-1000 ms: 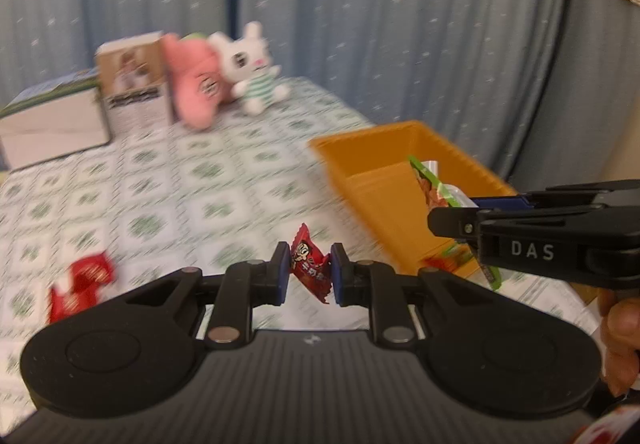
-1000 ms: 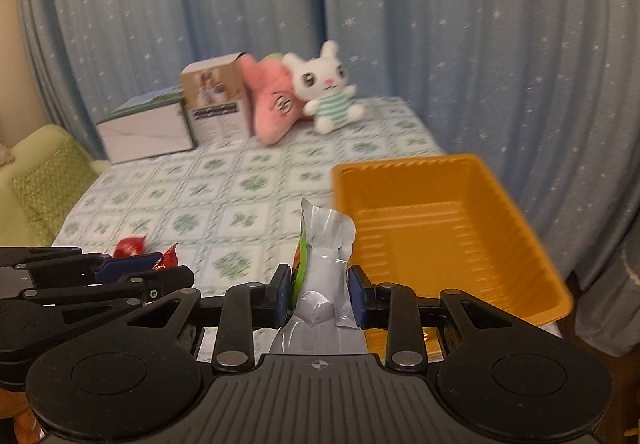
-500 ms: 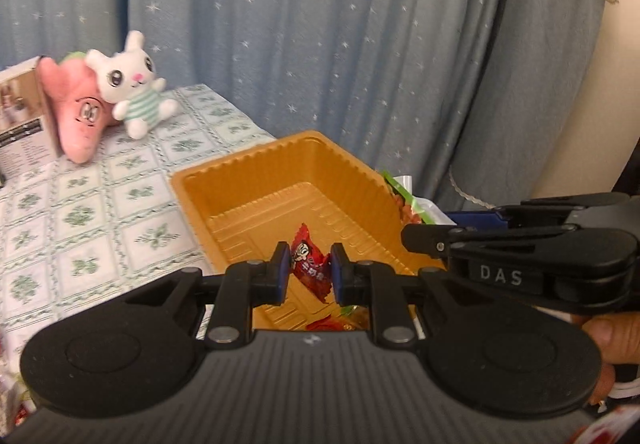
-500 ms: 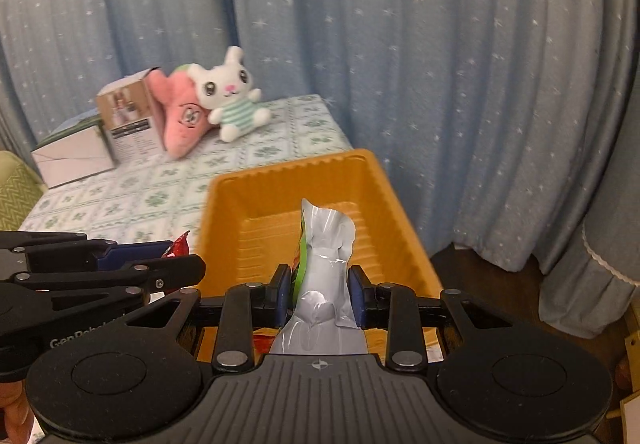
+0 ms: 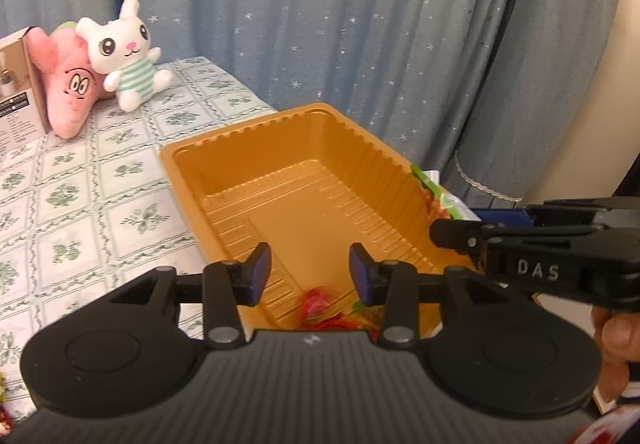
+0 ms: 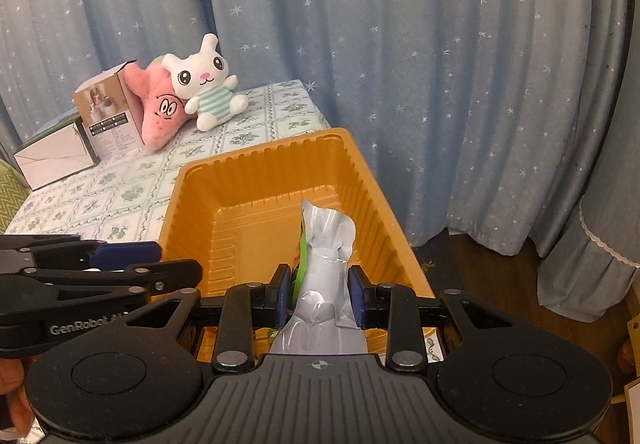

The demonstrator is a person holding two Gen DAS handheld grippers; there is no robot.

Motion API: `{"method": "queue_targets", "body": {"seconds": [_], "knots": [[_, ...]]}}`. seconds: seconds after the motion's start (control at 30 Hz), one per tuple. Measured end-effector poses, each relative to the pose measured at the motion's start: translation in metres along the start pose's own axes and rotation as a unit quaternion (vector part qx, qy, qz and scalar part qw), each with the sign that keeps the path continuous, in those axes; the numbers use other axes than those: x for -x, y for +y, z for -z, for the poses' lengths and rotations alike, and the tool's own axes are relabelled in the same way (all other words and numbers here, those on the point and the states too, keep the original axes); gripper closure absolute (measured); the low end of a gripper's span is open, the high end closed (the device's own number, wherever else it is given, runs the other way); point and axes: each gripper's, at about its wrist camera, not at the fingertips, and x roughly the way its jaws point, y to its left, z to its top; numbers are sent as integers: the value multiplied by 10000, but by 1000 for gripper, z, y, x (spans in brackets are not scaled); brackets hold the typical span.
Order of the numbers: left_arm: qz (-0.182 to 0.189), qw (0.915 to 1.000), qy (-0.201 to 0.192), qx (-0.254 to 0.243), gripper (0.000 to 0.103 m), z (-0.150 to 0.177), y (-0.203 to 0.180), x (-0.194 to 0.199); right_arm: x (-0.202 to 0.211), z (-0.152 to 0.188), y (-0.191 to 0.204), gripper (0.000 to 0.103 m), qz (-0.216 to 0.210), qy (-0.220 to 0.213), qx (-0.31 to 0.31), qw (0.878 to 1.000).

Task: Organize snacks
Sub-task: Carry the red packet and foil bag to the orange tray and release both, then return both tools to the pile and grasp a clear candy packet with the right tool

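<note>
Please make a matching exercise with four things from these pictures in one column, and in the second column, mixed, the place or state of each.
Things:
1. left claw
2. right claw
3. red snack packet
4. white rabbit plush

Places or states:
A. leans on the pink plush
B. lies in the near end of the orange tray
C. open, nothing between its jaws
D. shut on a silver snack bag

Pairs: 1-C, 2-D, 3-B, 4-A
</note>
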Motion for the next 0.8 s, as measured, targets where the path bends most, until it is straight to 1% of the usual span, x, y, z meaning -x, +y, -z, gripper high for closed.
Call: {"method": "queue_targets", "body": {"seconds": [0.1,0.17,0.37,0.5,0.57,0.63,0.67,0.7,0.8], "knots": [[-116,9999,-20,41,60,5,6,7,-2,0,3,72,-32,21,-3,10000],[-204,9998,-24,50,56,8,9,13,-2,-1,6,72,-57,17,0,10000],[-285,9994,-49,187,54,15,18,23,-5,-6,14,72,-138,-30,47,9999],[-328,9992,-71,238,51,20,23,29,-10,-10,16,72,-339,-60,37,9994],[-370,9989,-86,286,47,24,26,33,-13,-11,16,71,-394,-92,-20,9992],[-398,9986,-99,348,45,28,30,38,-13,-13,17,67,-433,-116,-73,9990],[-416,9984,-99,374,44,30,31,40,-11,-13,16,59,-460,-139,-87,9988],[-445,9982,-102,388,43,32,33,43,-9,-13,17,55,-449,-154,-96,9988],[-555,9974,-124,432,39,39,36,55,-2,-12,20,54,-405,-125,-104,9990]]}}
